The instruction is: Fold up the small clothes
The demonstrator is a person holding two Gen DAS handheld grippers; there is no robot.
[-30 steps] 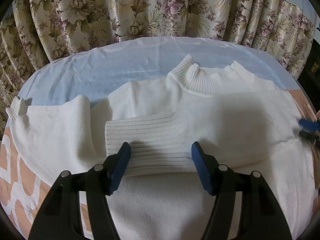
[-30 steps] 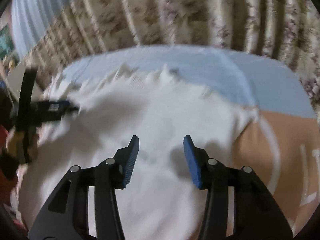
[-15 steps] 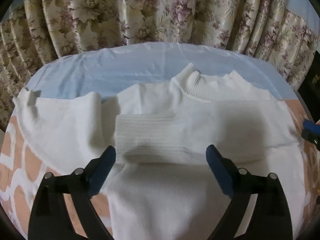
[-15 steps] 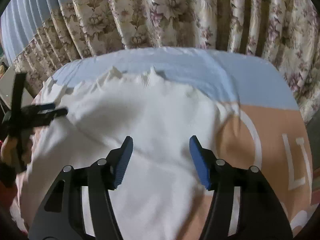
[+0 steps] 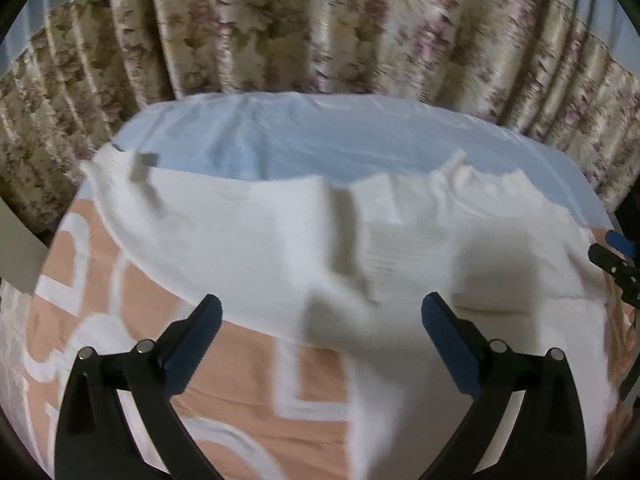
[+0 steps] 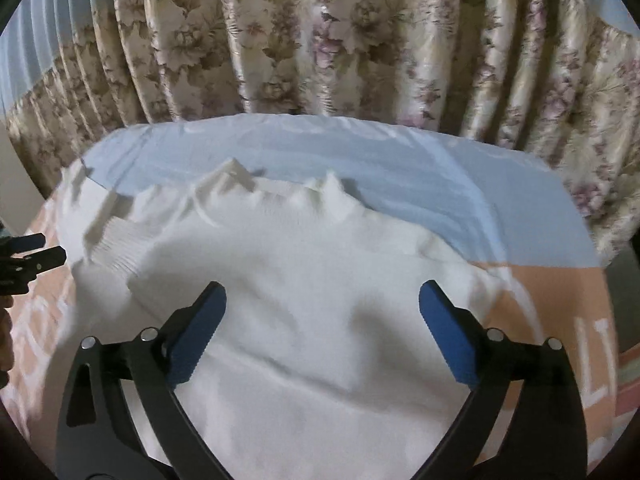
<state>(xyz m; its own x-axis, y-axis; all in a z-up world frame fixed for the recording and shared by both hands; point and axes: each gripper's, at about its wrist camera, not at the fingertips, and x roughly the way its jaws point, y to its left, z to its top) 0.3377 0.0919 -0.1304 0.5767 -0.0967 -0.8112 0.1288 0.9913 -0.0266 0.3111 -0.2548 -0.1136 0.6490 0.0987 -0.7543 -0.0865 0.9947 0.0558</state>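
Sweater (image 5: 280, 248) lies flat on the bed (image 5: 320, 136), one sleeve (image 5: 400, 256) folded across the chest. Left gripper (image 5: 320, 320) and right gripper (image 6: 322, 312) hover with jaws apart, holding nothing. Risk: snagging the folded cuff would likely undo the fold.

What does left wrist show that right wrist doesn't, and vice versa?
Left wrist only: the unfolded sleeve lying out flat to the left, its cuff at the far end, and peach bedding bare under the open left gripper.

Right wrist only: the sweater's right shoulder edge and white lettering on the bedding at right.

Both: the white sweater, its ribbed collar, the folded-in ribbed cuff, blue sheet, floral curtain. The right gripper is open too.
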